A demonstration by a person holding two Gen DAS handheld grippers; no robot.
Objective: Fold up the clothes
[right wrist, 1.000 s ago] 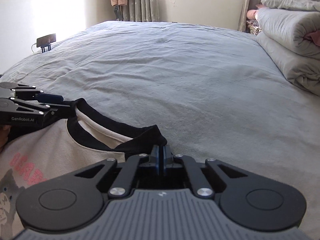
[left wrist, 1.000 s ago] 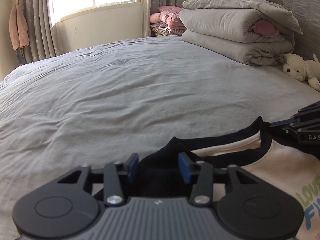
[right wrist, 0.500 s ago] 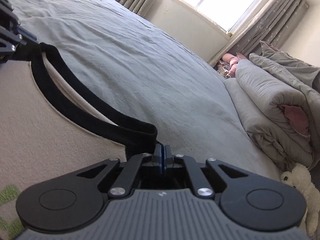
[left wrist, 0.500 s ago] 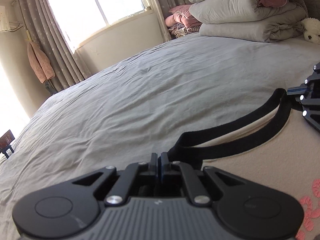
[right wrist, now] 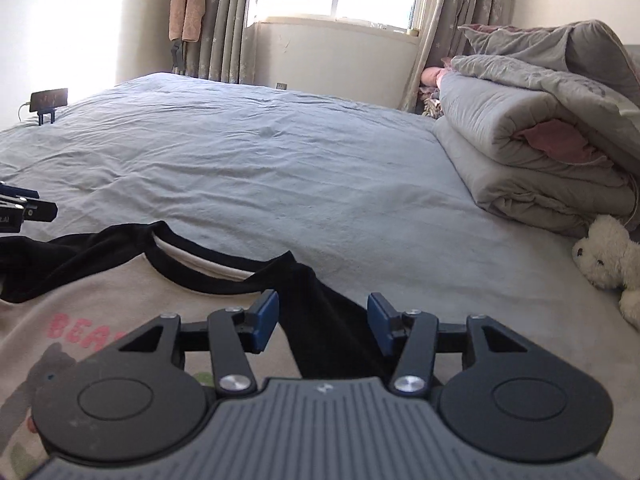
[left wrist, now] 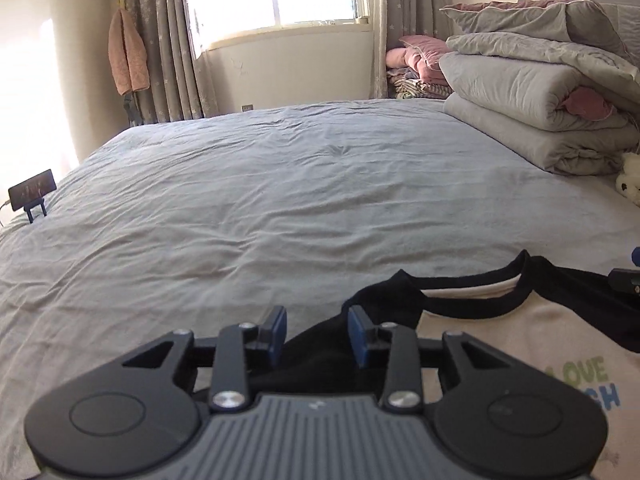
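Observation:
A cream shirt [left wrist: 516,344] with a black collar, black sleeves and printed letters lies flat on the grey bed [left wrist: 280,200]. My left gripper [left wrist: 317,334] stands open over the shirt's black left shoulder, its blue pads apart and the cloth loose between them. In the right wrist view the same shirt [right wrist: 100,300] spreads to the left, and my right gripper [right wrist: 322,322] is open above the black right sleeve [right wrist: 328,320]. Each gripper shows at the edge of the other's view: the right gripper [left wrist: 628,280] and the left gripper [right wrist: 24,210].
Folded grey quilts [left wrist: 540,100] are stacked at the bed's right side, with a white plush toy [right wrist: 608,256] below them. A small dark device on a stand [left wrist: 32,192] sits at the bed's left edge. Curtains and a window lie beyond the bed.
Half a second ago both grippers were shut on the shirt's shoulders with it pulled taut. Now both are open and the shirt lies flat on the bed.

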